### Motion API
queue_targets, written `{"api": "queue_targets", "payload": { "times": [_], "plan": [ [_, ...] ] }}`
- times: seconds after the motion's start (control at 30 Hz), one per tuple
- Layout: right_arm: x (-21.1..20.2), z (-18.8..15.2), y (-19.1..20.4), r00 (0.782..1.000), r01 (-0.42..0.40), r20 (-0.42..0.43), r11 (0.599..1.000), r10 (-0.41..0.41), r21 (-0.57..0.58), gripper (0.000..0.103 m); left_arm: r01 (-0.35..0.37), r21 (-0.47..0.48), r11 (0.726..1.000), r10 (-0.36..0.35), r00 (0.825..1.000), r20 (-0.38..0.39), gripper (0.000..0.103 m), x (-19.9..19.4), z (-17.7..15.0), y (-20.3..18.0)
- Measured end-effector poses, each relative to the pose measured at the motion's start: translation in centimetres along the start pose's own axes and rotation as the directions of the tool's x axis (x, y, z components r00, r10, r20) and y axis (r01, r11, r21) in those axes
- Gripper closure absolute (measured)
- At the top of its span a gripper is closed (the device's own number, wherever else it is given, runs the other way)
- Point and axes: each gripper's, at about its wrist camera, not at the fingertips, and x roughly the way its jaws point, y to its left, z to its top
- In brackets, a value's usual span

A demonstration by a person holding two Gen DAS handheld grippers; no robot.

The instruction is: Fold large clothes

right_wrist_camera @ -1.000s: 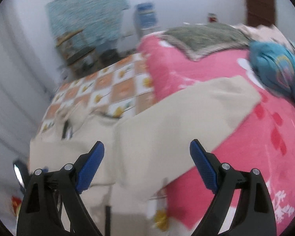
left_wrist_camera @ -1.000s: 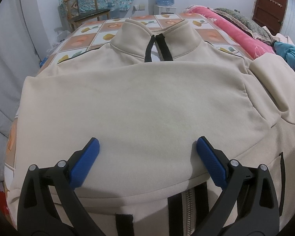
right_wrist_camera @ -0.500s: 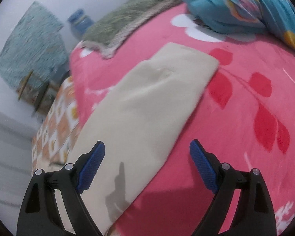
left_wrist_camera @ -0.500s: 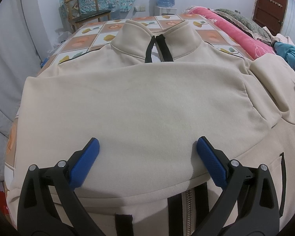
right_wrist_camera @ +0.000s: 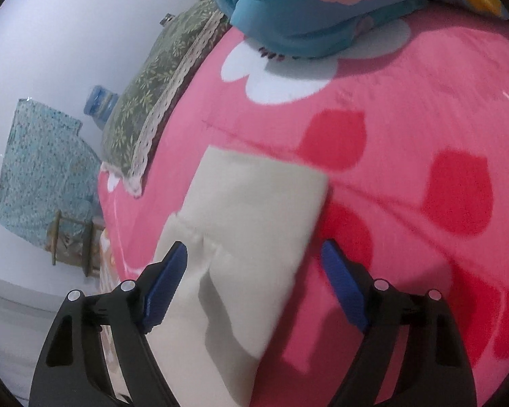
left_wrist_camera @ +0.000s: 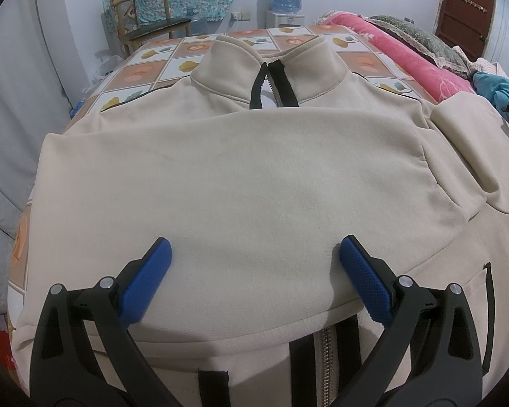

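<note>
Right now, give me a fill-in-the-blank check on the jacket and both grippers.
The left gripper is ____, above the folded sleeve.
The right gripper hangs over the other sleeve's ____.
That cuff lies on a ____ blanket.
The jacket's zipper trim is ____.

Answers: open; cuff; pink; black

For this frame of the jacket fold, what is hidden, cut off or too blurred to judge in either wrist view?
- Left wrist view: the jacket hem runs off the bottom edge, behind the open left gripper.
- Left wrist view: the zipper middle is covered by the folded-over sleeve.
- Right wrist view: motion blur; whether the open right gripper touches the sleeve cuff is unclear.
- Right wrist view: the jacket body is out of frame.
</note>
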Motion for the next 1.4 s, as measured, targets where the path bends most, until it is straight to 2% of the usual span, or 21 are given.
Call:
{"api": "queue_targets", "payload": {
  "times": [0.1, 0.3, 0.63, 0.73, 0.87, 1.17, 1.4],
  "plan": [
    [0.3, 1.0, 0.0, 1.0, 0.011, 0.017, 1.0, -0.011, 0.002, 0.029, 0.0, 0.0, 1.0, 0.0, 1.0, 0.0, 0.007, 0.0, 0.0, 0.0],
    [0.7, 2.5, -0.7, 0.998, 0.032, 0.052, 0.999, -0.034, 0.035, 0.041, 0.0, 0.0, 1.0, 0.0, 1.0, 0.0, 0.007, 0.0, 0.0, 0.0],
    [0.2, 3.1, -1.2, 0.989, 0.124, 0.075, 0.992, -0.125, 0.024, 0.079, 0.0, 0.0, 1.0, 0.0, 1.0, 0.0, 0.007, 0.0, 0.0, 0.0],
    [-0.3, 3.0, -1.5, 0.988, 0.122, 0.09, 0.992, -0.123, 0.026, 0.089, -0.001, 0.0, 1.0, 0.001, 1.0, 0.0, 0.007, 0.0, 0.0, 0.0],
    [-0.9, 2.8, -1.4, 0.987, 0.118, 0.11, 0.993, -0.118, 0.014, 0.093, -0.001, 0.0, 1.0, 0.001, 1.0, 0.0, 0.007, 0.0, 0.0, 0.0],
    [-3.2, 2.2, 0.5, 0.98, 0.108, 0.175, 0.992, -0.096, -0.062, 0.094, -0.001, 0.0, 1.0, 0.001, 1.0, 0.001, 0.007, 0.0, 0.0, 0.0],
    [-6.1, 1.0, 3.2, 0.974, 0.093, 0.221, 0.982, -0.055, -0.165, 0.094, -0.001, 0.0, 1.0, 0.001, 1.0, 0.001, 0.007, 0.0, 0.0, 0.0]
  ]
}}
